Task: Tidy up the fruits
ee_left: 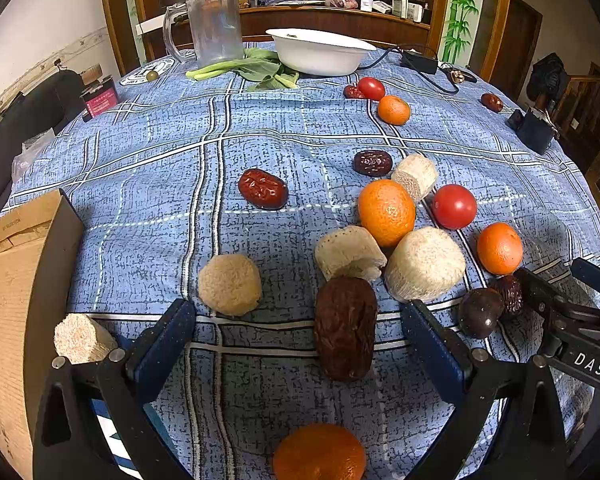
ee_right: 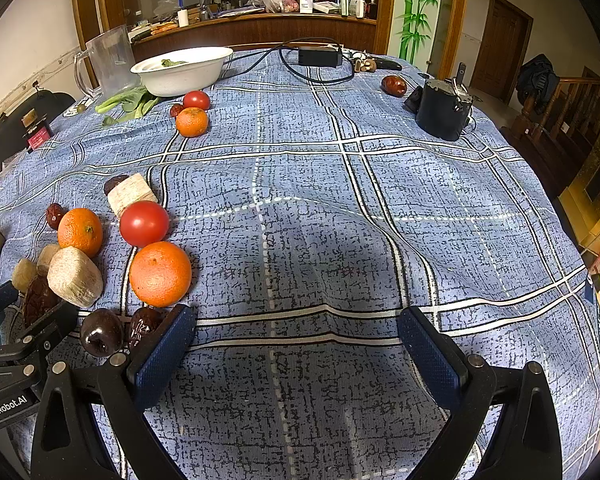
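Observation:
Fruit lies scattered on a blue checked tablecloth (ee_left: 260, 128). My left gripper (ee_left: 298, 320) is open low over the cloth, with a large dark brown date (ee_left: 345, 328) lying between its fingers, nearer the right one. A tangerine (ee_left: 320, 452) sits under the gripper's base. Ahead lie pale fibrous chunks (ee_left: 424, 264), an orange (ee_left: 386, 212), a tomato (ee_left: 454, 206) and a red date (ee_left: 263, 189). My right gripper (ee_right: 296, 316) is open over bare cloth, holding nothing. An orange (ee_right: 160, 274), a dark round fruit (ee_right: 101, 338) and a wrinkled date (ee_right: 144, 326) lie by its left finger.
A cardboard box (ee_left: 8, 280) stands at the left edge. At the far side are a white bowl (ee_left: 320, 52), a clear pitcher (ee_left: 214, 24), leafy greens (ee_left: 256, 70), another orange (ee_left: 394, 110) and tomato (ee_left: 371, 88). A black case (ee_right: 444, 108) and a cable (ee_right: 320, 74) lie far right.

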`<state>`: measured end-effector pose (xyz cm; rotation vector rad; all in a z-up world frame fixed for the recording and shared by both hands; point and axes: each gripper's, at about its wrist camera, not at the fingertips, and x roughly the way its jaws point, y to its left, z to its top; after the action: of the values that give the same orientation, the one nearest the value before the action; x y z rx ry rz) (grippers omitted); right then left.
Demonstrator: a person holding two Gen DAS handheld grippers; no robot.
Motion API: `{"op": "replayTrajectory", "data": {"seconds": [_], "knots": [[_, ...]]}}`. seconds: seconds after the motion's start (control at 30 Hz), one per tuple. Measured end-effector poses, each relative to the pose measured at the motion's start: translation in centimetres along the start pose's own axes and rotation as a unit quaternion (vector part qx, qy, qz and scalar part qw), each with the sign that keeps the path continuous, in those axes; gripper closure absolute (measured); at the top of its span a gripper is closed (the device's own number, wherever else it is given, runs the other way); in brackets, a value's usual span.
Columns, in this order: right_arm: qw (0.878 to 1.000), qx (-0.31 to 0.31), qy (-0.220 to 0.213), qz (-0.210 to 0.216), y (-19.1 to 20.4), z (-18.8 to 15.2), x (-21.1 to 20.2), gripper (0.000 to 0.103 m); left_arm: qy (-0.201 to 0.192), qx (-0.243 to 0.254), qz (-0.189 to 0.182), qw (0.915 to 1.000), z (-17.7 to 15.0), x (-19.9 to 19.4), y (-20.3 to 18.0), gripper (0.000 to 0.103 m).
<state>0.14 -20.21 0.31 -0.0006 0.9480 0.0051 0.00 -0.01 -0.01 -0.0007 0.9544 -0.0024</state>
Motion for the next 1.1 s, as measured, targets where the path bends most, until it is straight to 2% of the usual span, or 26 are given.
{"op": "replayTrajectory", "data": {"seconds": [0.33, 0.57, 0.7, 0.87, 1.0, 1.1], "knots": [[1.0, 0.0, 0.0, 0.0, 0.0, 0.0, -0.1, 0.001, 0.001, -0.004, 0.003, 1.0, -0.1, 0.0, 0.0, 0.0], [1.0, 0.002, 0.002, 0.001, 0.1, 0.1, -0.2, 0.001, 0.024, 0.0, 0.002, 0.9997, 0.5, 0.3, 0.0, 0.0], [1.0, 0.006, 0.022, -0.001, 0.1, 0.0, -0.4, 0.001, 0.031, 0.001, 0.002, 0.9995, 0.6, 0.4, 0.0, 0.0], [1.0, 0.01, 0.027, -0.006, 0.1, -0.1, -0.6, 0.001, 0.034, 0.006, 0.001, 0.9994, 0.5, 0.1, 0.0, 0.0], [1.0, 0.009, 0.026, -0.004, 0.2, -0.2, -0.5, 0.001, 0.04, -0.006, -0.021, 0.999, -0.4, -1.0, 0.5, 0.001], [0.999, 0.017, 0.028, -0.003, 0.0, -0.5, -0.8, 0.001, 0.014, -0.029, -0.043, 0.9986, -1.2, -3.6, 1.5, 0.0]]}}
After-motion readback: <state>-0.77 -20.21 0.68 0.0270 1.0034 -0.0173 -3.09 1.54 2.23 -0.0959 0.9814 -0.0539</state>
